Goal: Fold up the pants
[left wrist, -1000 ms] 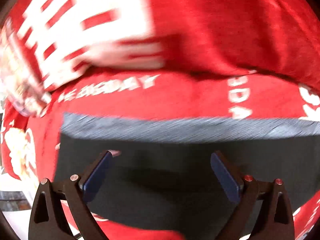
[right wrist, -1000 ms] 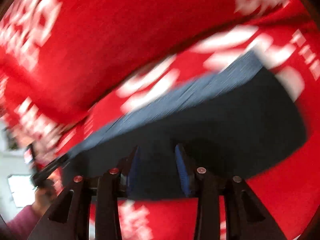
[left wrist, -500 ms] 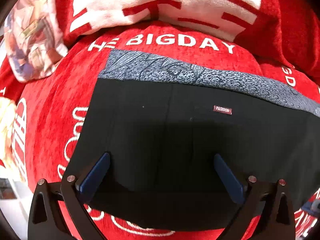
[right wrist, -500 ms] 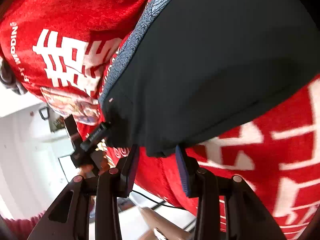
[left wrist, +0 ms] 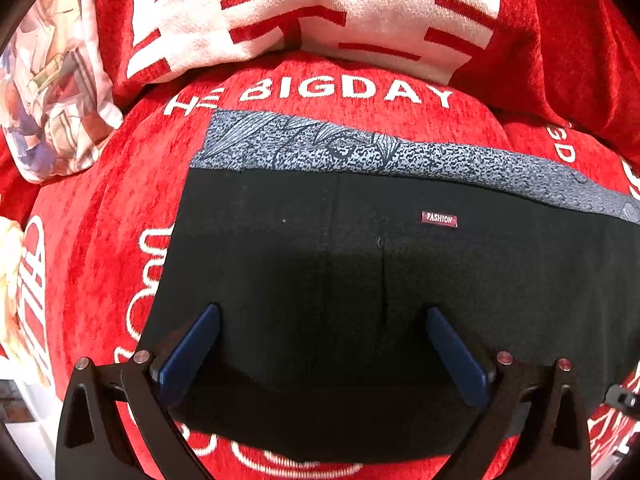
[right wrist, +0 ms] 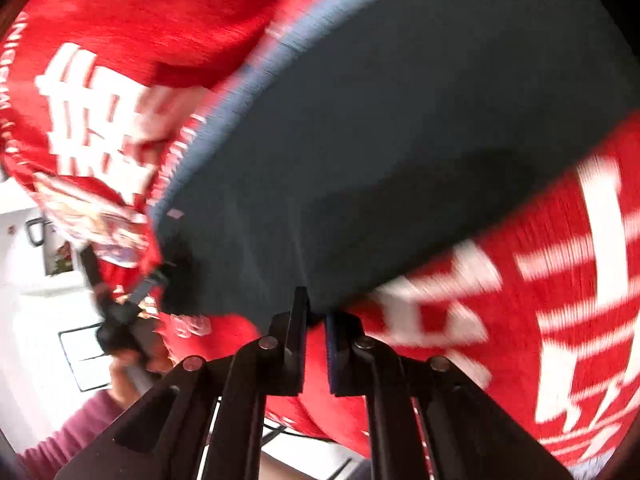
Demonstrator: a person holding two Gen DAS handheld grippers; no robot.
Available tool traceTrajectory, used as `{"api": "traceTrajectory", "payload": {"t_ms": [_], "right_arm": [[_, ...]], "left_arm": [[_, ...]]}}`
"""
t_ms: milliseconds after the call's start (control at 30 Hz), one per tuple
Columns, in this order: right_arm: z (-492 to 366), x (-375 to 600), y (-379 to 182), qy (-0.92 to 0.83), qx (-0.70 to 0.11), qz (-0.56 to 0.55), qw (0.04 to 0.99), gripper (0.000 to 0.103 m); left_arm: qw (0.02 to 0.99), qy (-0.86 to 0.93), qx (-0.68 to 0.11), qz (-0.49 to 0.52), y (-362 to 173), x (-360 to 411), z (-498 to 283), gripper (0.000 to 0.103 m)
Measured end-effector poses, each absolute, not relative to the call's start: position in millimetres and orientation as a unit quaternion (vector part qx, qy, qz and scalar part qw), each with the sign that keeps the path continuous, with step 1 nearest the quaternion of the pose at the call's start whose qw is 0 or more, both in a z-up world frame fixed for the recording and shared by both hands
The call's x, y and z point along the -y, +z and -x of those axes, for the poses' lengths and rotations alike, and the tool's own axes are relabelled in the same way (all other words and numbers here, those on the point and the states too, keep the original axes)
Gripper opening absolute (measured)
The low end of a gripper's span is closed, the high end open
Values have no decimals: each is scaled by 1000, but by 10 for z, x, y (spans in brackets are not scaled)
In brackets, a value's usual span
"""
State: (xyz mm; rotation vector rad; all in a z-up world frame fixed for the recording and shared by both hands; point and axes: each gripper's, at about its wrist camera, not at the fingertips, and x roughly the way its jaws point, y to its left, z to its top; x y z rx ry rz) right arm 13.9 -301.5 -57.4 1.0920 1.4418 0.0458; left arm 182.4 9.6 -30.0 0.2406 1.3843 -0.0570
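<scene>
Since a second ago both views have swung off the blurred red cloth and onto the pants: the left wrist view has settled and sharpened, while the right wrist view has slid down to the garment's near hem, where its jaws have come together.

Largest in both frames is the red cover (left wrist: pixel 100 208) with white lettering, filling the edges all round. On it the pants (left wrist: pixel 360 300) lie flat across the centre of the left wrist view, black, with a grey patterned waistband (left wrist: pixel 360 150) along their upper edge and a small "FASHION" tag (left wrist: pixel 439 218) right of centre. A printed cushion (left wrist: pixel 52 92) sits at upper left.

Low in its frame, the left gripper (left wrist: pixel 320 344) stands wide apart above the black cloth, clamping nothing. In the other view the right gripper (right wrist: pixel 316 320) is closed at bottom centre, right at the hem of the pants (right wrist: pixel 400 140); whether cloth is actually pinched is hard to tell through the blur.

Judging by its look, the fabric is light, soft and limp, so it will sag and slide on the plush cover. Corners, hem or the firmer waistband offer the best hold.
</scene>
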Motion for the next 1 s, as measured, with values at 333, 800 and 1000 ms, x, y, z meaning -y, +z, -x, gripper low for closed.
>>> {"api": "traceTrajectory", "payload": {"t_ms": [333, 800, 1000], "right_arm": [[-234, 3714, 127, -35, -613, -303, 729, 15], [208, 3877, -24, -88, -671, -278, 682, 41], [389, 3915, 350, -120, -663, -295, 678, 55]], "left_arm": [[748, -144, -638, -109, -75, 936, -1317, 103], [702, -125, -678, -179, -60, 1460, -967, 103], [698, -130, -681, -179, 321, 1482, -911, 103]]}}
